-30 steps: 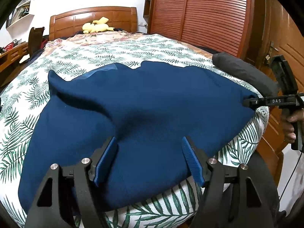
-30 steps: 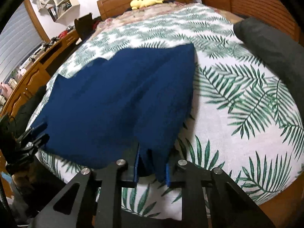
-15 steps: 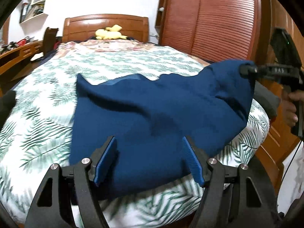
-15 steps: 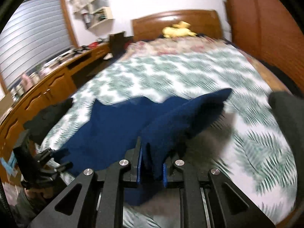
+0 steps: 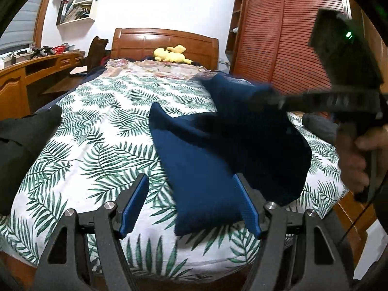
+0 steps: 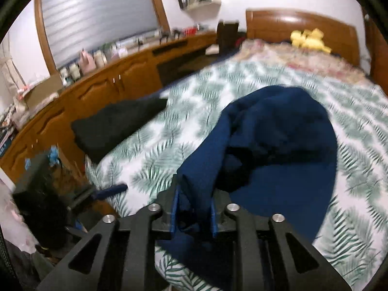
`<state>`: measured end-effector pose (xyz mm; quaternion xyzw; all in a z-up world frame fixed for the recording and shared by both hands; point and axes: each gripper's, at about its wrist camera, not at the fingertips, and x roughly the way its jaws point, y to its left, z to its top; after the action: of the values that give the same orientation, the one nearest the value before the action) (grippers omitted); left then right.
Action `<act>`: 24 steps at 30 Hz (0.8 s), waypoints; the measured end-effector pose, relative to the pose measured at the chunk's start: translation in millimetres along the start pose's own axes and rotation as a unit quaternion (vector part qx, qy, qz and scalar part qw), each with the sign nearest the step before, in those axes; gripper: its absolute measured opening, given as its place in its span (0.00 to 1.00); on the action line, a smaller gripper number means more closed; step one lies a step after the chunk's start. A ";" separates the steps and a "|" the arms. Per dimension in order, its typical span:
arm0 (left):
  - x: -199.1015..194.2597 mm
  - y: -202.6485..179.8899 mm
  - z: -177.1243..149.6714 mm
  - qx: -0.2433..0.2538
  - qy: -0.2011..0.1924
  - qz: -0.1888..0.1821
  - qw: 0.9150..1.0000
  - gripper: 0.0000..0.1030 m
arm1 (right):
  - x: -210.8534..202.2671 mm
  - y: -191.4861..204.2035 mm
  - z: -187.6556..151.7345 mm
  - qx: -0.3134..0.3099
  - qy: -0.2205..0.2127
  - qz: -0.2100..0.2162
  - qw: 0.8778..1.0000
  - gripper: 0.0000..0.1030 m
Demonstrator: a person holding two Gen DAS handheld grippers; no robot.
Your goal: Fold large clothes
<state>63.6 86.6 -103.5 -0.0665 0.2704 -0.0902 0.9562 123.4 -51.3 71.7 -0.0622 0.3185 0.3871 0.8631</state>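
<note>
Change: you swung the navy garment [image 5: 206, 169]'s far side up and over since a second ago (fold half made)
Right gripper [image 6: 193, 214]: clamped on its edge, jaws opening
Left gripper [image 5: 191, 206]: jaws apart, empty
Garment: on the leaf-print bed [image 5: 101, 131]
Nearby: dark clothing [image 6: 116, 126] lay left, well clear

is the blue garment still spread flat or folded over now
Partly folded: one side of the blue garment is lifted and doubled over itself, its edge between the right gripper's opening jaws.
</note>
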 end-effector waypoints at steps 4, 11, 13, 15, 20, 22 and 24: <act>-2.8 1.1 -3.3 -0.004 0.001 0.001 1.000 0.70 | 14.4 -7.2 -3.7 0.013 0.024 0.017 0.999 0.37; -0.8 0.9 -2.4 0.001 0.000 -0.001 1.000 0.70 | -27.0 -14.5 -11.5 0.008 -0.022 -0.024 0.999 0.40; -1.1 0.2 -1.9 0.002 -0.003 -0.002 1.000 0.70 | -28.4 -19.4 -18.8 0.005 -0.019 -0.056 0.998 0.40; -1.4 -0.7 -0.7 0.001 -0.005 -0.002 1.000 0.70 | -21.3 -27.8 -28.3 0.004 -0.003 -0.086 0.996 0.40; 0.2 -2.5 7.7 -0.003 -0.005 0.001 1.000 0.70 | 1.9 -40.1 -59.6 0.034 0.039 -0.085 0.995 0.40; 0.4 -4.4 11.7 -0.002 -0.004 0.002 1.000 0.70 | 5.7 -37.3 -71.1 0.039 0.043 -0.078 0.995 0.40; 1.0 -9.1 17.3 0.005 -0.001 0.005 1.000 0.70 | 1.0 -37.3 -84.9 0.038 0.040 -0.078 0.995 0.40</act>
<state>72.4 78.8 -87.8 -0.0601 0.2692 -0.0863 0.9573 107.7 -106.5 -1.2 -0.0694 0.3612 0.3032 0.8791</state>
